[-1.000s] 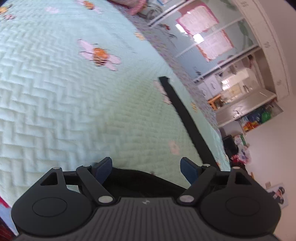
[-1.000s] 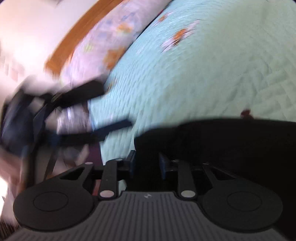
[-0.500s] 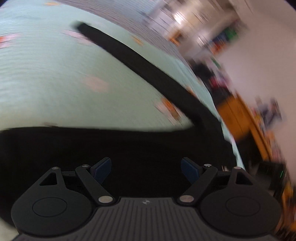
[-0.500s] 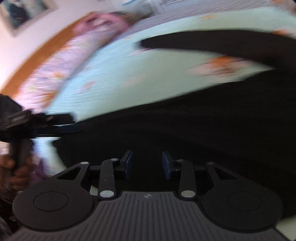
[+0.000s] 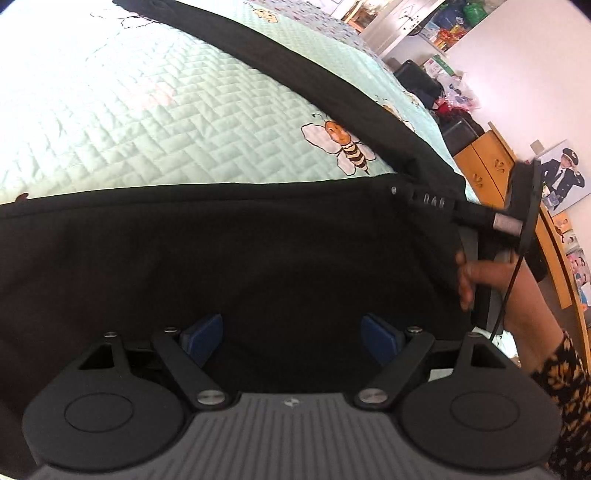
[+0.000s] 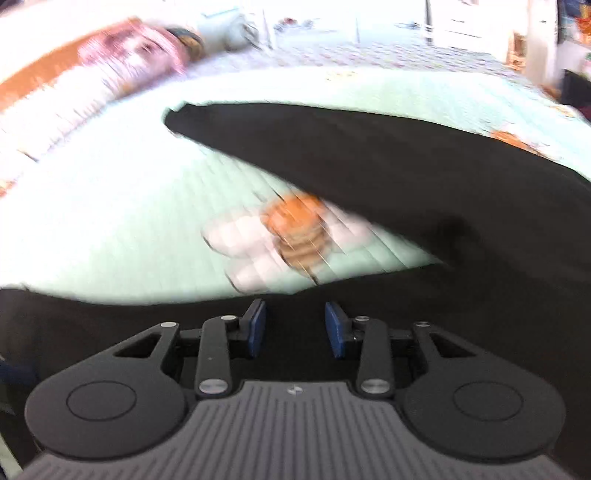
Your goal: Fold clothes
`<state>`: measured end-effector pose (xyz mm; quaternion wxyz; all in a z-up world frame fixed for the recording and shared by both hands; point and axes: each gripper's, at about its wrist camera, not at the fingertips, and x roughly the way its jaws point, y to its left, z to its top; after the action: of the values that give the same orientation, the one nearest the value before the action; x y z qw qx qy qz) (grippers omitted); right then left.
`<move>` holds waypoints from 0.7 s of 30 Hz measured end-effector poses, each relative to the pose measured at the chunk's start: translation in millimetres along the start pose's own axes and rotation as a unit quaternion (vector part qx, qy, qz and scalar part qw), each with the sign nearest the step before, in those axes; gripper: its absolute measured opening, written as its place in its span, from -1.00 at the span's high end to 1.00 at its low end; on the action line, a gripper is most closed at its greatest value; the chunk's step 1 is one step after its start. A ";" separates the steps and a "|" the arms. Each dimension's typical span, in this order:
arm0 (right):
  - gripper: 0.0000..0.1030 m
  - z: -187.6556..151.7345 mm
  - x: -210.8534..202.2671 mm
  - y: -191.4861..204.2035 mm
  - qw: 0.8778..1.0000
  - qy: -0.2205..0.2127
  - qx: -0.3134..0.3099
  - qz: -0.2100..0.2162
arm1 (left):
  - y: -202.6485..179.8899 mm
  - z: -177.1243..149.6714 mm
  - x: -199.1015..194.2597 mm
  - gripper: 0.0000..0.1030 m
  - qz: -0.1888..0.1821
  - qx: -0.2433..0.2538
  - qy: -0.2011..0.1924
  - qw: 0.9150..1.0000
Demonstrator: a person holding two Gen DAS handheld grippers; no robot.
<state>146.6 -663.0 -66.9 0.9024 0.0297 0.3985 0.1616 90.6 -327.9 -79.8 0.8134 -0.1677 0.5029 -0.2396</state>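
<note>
A black garment [image 5: 258,251] lies spread on a mint quilted bedspread [image 5: 129,110], and one long sleeve [image 5: 295,70] stretches away across it. My left gripper [image 5: 291,332] hovers over the garment's body, open wide, with nothing between its blue pads [image 5: 203,332]. In the same view a person's hand [image 5: 480,273] holds the other gripper at the base of the sleeve. My right gripper [image 6: 295,325] is over the garment's edge [image 6: 110,314], its jaws partly apart and empty, and the sleeve [image 6: 369,147] runs ahead of it. The right wrist view is motion-blurred.
Bee prints [image 5: 343,147] [image 6: 295,232] dot the bedspread between the sleeve and the garment's body. A patterned pillow [image 6: 129,48] and a wooden headboard [image 6: 37,81] lie beyond. A wooden cabinet [image 5: 484,158] and cluttered shelves [image 5: 443,29] stand past the bed's far side.
Both grippers have swung across the bed and now sit over the black garment. The right jaws have widened. The left gripper no longer shows in the right wrist view.
</note>
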 end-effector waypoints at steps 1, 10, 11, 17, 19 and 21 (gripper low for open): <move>0.26 2.1 -1.7 -1.9 1.000 -0.006 0.005 0.013 | 1.9 0.3 0.1 -0.66 -0.001 0.003 0.000 1.000; 0.24 -39.4 -16.5 53.3 0.991 0.058 -0.099 0.074 | 0.9 2.7 4.9 -0.74 -0.005 0.009 0.001 1.000; 0.23 -33.7 -2.5 61.1 0.990 0.053 -0.110 0.066 | 0.1 3.1 4.3 -0.74 -0.003 0.008 0.001 1.000; 0.25 8.0 22.8 62.7 0.995 -0.015 -0.043 0.094 | -7.2 15.2 2.2 -0.74 0.012 0.014 -0.006 1.000; 0.25 -7.5 -0.6 61.0 0.993 -0.008 -0.038 0.108 | -7.6 20.1 7.8 -0.74 0.010 0.029 -0.010 0.999; 0.25 -27.8 -24.7 60.4 0.993 0.008 -0.042 0.114 | -1.7 25.6 15.4 -0.74 0.017 0.025 -0.009 0.999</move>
<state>94.6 -615.8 -57.3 0.8750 0.0356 0.3928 0.2806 119.1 -337.1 -79.1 0.8260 -0.1407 0.4916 -0.2371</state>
